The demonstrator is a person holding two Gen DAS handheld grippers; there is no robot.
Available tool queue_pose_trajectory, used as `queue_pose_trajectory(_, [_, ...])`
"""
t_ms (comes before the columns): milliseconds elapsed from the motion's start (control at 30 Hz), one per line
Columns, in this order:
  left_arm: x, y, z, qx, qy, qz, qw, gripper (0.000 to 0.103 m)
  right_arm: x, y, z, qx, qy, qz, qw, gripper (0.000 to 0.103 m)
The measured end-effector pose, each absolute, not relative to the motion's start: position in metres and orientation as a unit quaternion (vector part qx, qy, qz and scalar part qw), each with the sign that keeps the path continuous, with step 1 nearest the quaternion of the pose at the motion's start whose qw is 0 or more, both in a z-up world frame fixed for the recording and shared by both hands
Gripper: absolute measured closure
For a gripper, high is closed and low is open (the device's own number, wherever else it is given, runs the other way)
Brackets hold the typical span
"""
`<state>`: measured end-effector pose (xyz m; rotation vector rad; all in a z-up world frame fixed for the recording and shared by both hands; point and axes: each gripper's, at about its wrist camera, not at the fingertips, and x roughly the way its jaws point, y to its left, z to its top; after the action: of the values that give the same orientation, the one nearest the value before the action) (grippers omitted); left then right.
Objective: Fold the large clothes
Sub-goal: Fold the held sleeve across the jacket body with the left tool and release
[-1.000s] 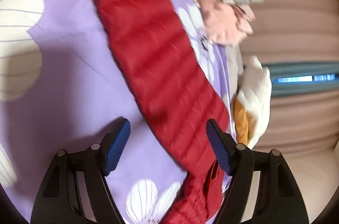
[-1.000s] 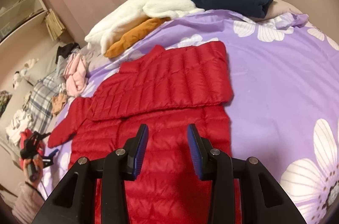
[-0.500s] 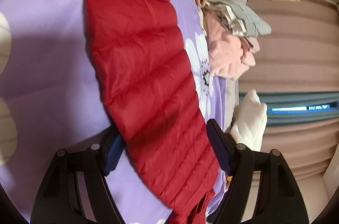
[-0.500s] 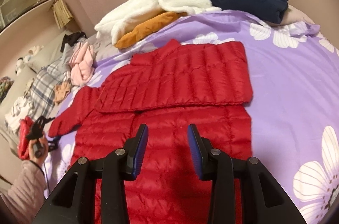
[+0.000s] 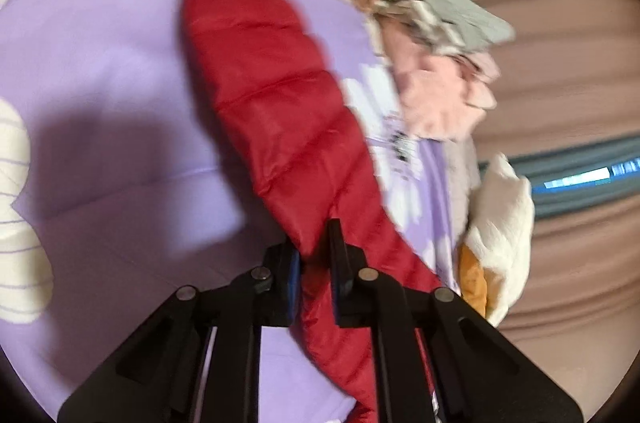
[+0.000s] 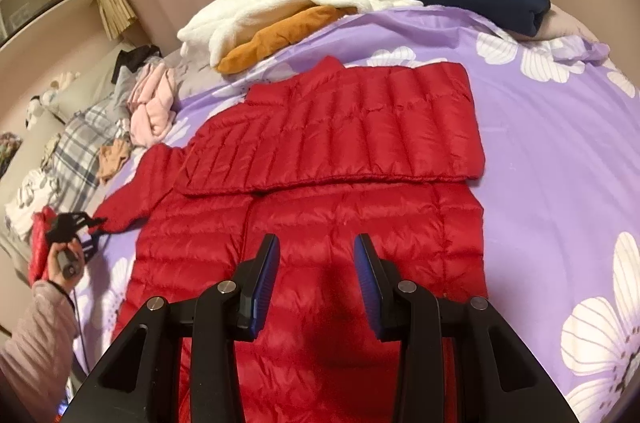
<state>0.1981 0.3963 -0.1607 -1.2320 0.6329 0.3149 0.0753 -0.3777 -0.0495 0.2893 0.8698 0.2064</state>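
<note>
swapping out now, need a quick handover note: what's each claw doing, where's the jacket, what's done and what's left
Left claw: shut on the red sleeve, which stretches out over the purple sheet.
Right claw: open, holding nothing, hovering over the lower body of the red jacket.
Jacket: spread on the bed, with one side already folded across the upper body.
Done: first fold, and the grip on the sleeve.
Left: probably bring the gripped sleeve in over the body, then fold the jacket up. The clothes pile at the far edge looks unfolded.
</note>
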Motion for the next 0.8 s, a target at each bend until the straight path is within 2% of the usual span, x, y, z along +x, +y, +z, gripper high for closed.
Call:
queue_pose_trajectory(333, [0.22, 0.328, -0.072, -0.384, 0.296, 0.103, 0.868, 0.094, 0.071, -0.372, -0.051, 0.137, 0.422, 0.111, 0.889, 0.065])
queue_pose_trajectory(633, [0.24, 0.224, -0.028, -0.196, 0.305, 0.054, 0.93, 0.094, 0.063, -0.379, -0.05, 0.147, 0.419, 0.112, 0.889, 0.065])
queue_pose_trajectory(800, [0.245, 0.156, -0.022, -0.097, 0.31, 0.0, 0.946, 0.094, 0.058, -0.387, -0.05, 0.157, 0.419, 0.107, 0.888, 0.065])
